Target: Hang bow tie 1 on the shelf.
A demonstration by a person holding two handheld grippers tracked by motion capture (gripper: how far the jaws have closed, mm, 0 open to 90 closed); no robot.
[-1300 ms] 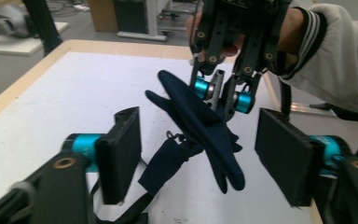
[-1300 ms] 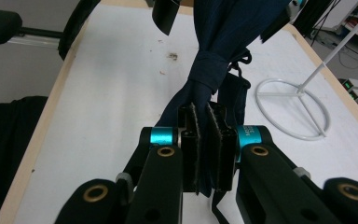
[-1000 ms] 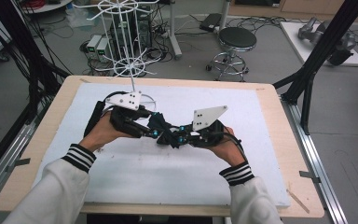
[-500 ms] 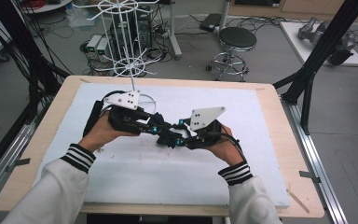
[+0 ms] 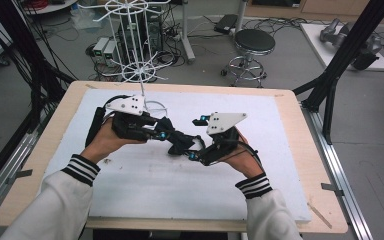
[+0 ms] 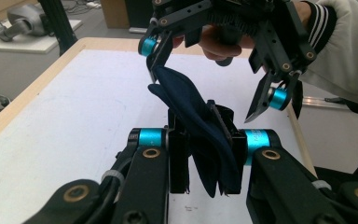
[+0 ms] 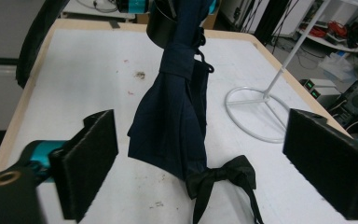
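A dark blue cloth was clamped by the left hand-held gripper; the right hand-held gripper was held spread wide above the tabletop.

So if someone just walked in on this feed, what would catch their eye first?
Probably the dark blue cloth pinched in the left gripper above the middle of the white table, with a black bow at its end. Next, the right gripper, jaws wide open around it, and the white wire rack at the far edge.
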